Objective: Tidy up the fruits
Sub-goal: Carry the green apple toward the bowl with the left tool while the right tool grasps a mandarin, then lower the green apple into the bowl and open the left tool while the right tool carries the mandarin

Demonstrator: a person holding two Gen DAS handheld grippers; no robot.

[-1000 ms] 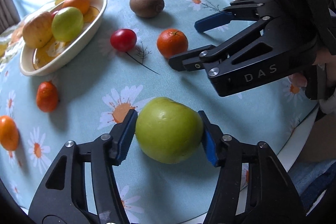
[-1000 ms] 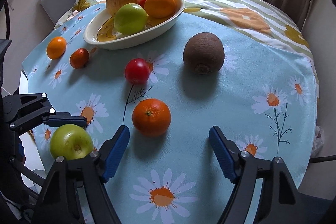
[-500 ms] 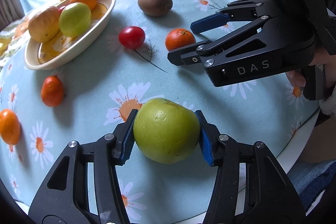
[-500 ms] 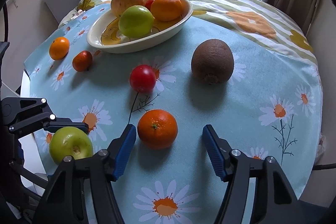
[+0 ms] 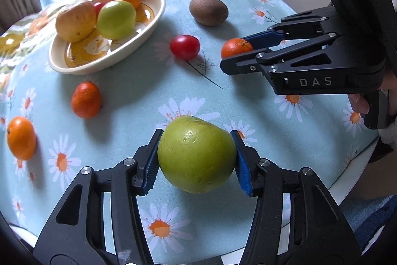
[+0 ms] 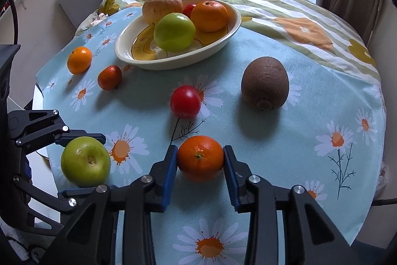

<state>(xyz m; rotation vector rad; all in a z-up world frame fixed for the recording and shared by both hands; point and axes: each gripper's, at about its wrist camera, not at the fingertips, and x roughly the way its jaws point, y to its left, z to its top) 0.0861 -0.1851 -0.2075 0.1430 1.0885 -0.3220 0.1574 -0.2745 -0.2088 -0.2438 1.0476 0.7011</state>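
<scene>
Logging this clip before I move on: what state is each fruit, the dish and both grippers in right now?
Left gripper: shut on green apple, on the cloth.
Right gripper: jaws just closed, shut on orange.
Dish: holds four fruits.
Kiwi: loose on cloth.
Red fruit: loose on cloth.
Two small oranges: loose beside dish.

Soft window daylight, fisheye-bent edges, sharp focus

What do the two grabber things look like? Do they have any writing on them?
Both are black with cut-out frames, silver screws and ridged blue pads. The left gripper shows no writing. The right gripper has DAS in pale letters on its side.
</scene>
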